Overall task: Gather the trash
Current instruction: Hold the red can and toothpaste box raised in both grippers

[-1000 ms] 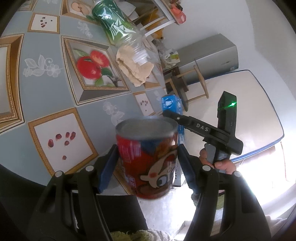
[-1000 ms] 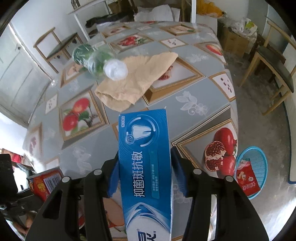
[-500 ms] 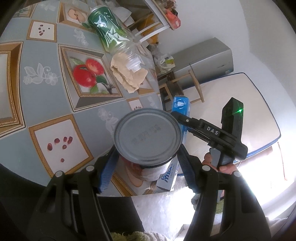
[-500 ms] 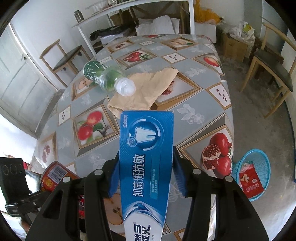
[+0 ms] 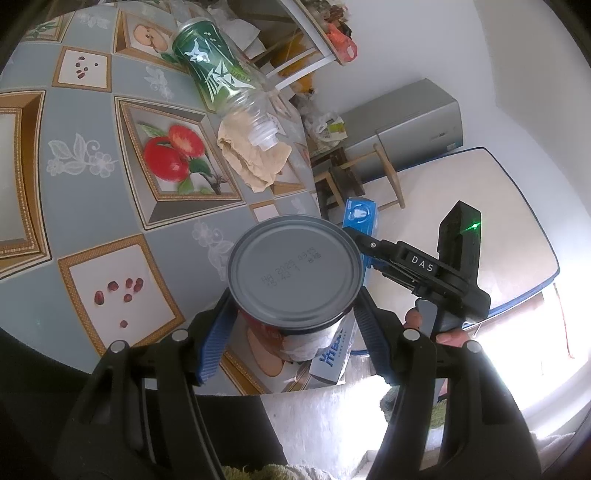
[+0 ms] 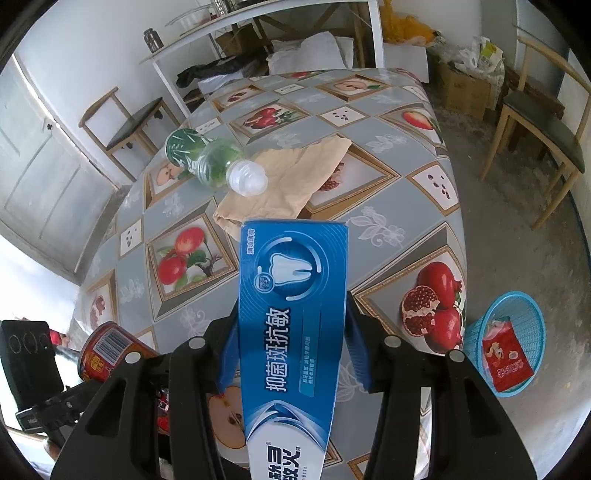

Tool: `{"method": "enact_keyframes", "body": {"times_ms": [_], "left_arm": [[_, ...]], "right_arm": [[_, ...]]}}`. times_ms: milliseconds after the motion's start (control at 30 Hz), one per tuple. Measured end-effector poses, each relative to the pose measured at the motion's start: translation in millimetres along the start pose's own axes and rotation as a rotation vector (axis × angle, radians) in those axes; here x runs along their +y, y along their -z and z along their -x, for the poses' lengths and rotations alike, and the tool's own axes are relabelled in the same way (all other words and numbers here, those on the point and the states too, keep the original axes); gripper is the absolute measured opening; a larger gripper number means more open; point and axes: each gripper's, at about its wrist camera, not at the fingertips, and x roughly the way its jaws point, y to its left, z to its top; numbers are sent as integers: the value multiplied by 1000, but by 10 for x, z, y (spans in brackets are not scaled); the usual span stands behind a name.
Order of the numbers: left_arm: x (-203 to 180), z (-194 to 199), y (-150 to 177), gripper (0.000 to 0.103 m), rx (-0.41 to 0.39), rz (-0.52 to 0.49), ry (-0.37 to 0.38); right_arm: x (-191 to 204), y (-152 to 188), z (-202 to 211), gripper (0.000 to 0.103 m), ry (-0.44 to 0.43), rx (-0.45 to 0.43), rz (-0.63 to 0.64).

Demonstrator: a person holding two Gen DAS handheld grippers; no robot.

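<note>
From where I watch, white walls (image 6: 92, 44) close the room, with a pale panelled door (image 6: 40, 177) at nine o'clock. A table under a grey fruit-print cloth (image 6: 402, 192) fills the middle. Wooden chairs stand at ten o'clock (image 6: 125, 125) and at two o'clock (image 6: 543, 136) on a bare concrete floor (image 6: 517, 251). A white shelf frame (image 6: 258, 22) spans twelve o'clock. Daylight glares at eight o'clock.

The can (image 5: 293, 271) shows a dull metal end; the box (image 6: 291, 325) is glossy card (printed blue); the bottle (image 6: 210, 162) is clear plastic.
</note>
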Motion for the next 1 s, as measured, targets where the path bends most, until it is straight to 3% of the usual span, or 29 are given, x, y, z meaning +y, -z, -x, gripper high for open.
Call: {"method": "enact_keyframes", "body": {"times_ms": [1000], "left_arm": [[-8,25,-18,61,-20,-1,18]], "right_arm": [[-28,-35,22,48,-5,-12,-18]]}}
